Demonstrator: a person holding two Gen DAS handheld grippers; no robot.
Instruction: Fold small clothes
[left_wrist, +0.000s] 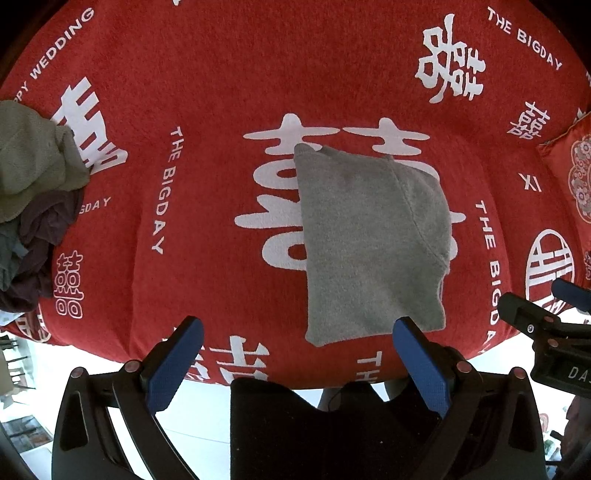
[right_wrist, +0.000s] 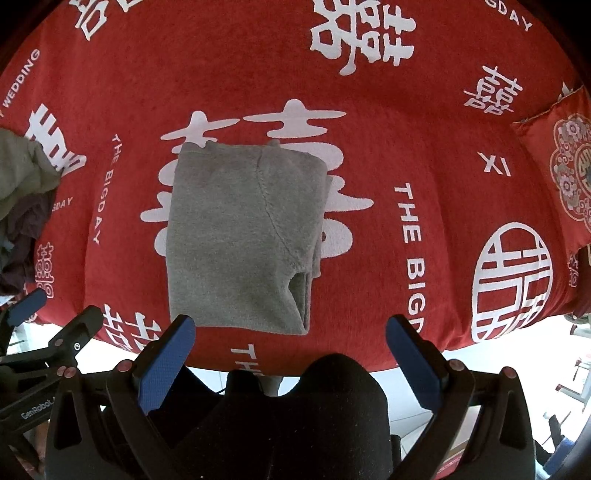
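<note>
A grey folded garment (left_wrist: 369, 243) lies flat on the red printed blanket (left_wrist: 207, 110), near its front edge. It also shows in the right wrist view (right_wrist: 240, 236), with a sleeve opening at its right side. My left gripper (left_wrist: 299, 332) is open and empty, above the blanket's front edge, just in front of the garment's near left corner. My right gripper (right_wrist: 291, 332) is open and empty, in front of the garment's near edge. The right gripper also shows at the right of the left wrist view (left_wrist: 535, 314).
A pile of unfolded clothes (left_wrist: 33, 199), green, dark purple and blue-grey, sits at the blanket's left edge; it also shows in the right wrist view (right_wrist: 22, 192). A red embroidered cushion (right_wrist: 557, 173) lies at the right. The blanket's front edge drops to a white floor (left_wrist: 92, 362).
</note>
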